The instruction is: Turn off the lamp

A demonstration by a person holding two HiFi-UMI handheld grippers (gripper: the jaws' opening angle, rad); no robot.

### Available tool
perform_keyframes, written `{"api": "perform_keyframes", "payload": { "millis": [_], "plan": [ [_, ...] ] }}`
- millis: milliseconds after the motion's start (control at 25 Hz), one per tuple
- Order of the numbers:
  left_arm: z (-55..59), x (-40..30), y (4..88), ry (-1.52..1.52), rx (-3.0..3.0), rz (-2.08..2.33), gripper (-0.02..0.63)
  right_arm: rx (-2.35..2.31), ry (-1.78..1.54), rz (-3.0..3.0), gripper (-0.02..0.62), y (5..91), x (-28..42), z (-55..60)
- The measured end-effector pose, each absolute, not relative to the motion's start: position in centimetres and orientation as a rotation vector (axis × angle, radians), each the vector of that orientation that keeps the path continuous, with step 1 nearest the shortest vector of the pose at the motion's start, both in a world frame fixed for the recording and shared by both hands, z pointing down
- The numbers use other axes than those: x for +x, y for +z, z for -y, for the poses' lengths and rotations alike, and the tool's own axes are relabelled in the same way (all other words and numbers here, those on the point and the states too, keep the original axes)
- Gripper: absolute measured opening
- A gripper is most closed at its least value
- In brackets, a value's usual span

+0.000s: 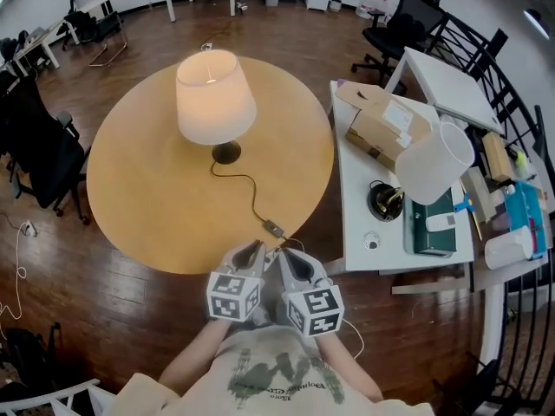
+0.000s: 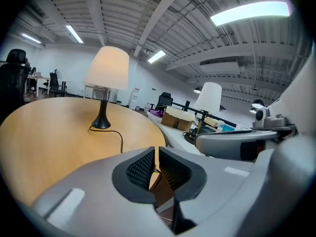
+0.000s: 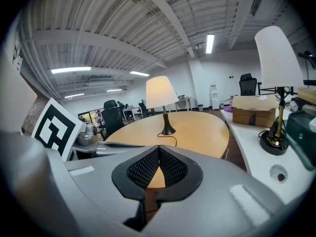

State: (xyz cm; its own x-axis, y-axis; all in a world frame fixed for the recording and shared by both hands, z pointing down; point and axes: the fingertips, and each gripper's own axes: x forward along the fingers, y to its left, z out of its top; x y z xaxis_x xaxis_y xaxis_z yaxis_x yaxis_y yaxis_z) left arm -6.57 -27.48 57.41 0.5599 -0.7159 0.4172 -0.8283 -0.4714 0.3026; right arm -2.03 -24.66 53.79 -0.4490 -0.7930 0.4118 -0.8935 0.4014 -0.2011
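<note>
You are holding the left gripper [image 2: 154,150] and right gripper [image 3: 158,149] with their ribbed black jaws pressed together, gripping nothing. The lamp [image 1: 215,98], its cream tapered shade glowing, is standing far across the round wooden tabletop [image 1: 147,189]. Its cord's inline switch [image 1: 274,228] is lying just ahead of both grippers.

A round wooden table [image 1: 147,198] fills the centre-left of the head view, standing on a dark wood floor [image 1: 130,319]. A lit lamp [image 1: 215,96] stands on its upper part. The lamp's cord [image 1: 252,194] trails toward the lower right edge, ending at an inline switch [image 1: 274,228]. To the right, a white desk [image 1: 355,224] carries a cardboard box [image 1: 386,128], an unlit second lamp [image 1: 434,161] and a green case [image 1: 432,230].
</note>
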Motion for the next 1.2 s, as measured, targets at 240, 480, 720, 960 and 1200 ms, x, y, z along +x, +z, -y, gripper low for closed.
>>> {"api": "perform_keyframes", "payload": {
  "millis": [240, 480, 720, 960, 1200],
  "plan": [
    [29.6, -5.2, 60.8, 0.436, 2.288, 1.181, 0.031, 1.492, 0.616, 2.403, 0.0, 54.9, -0.7, 25.6],
    [31.3, -4.5, 63.0, 0.544, 2.278, 1.186, 0.039, 1.453, 0.673, 2.423, 0.0, 56.0, 0.0, 27.1],
    [33.1, -4.1, 65.4, 0.594, 2.24, 1.195, 0.043, 1.413, 0.701, 2.426, 0.0, 56.8, 0.9, 28.7],
    [34.5, -3.7, 67.3, 0.663, 2.219, 1.16, 0.086, 1.373, 0.715, 2.417, 0.0, 57.4, 1.2, 29.7],
    [35.3, -3.3, 68.5, 0.696, 2.199, 1.111, 0.117, 1.336, 0.728, 2.398, 0.0, 57.9, 1.5, 30.3]
  ]
}}
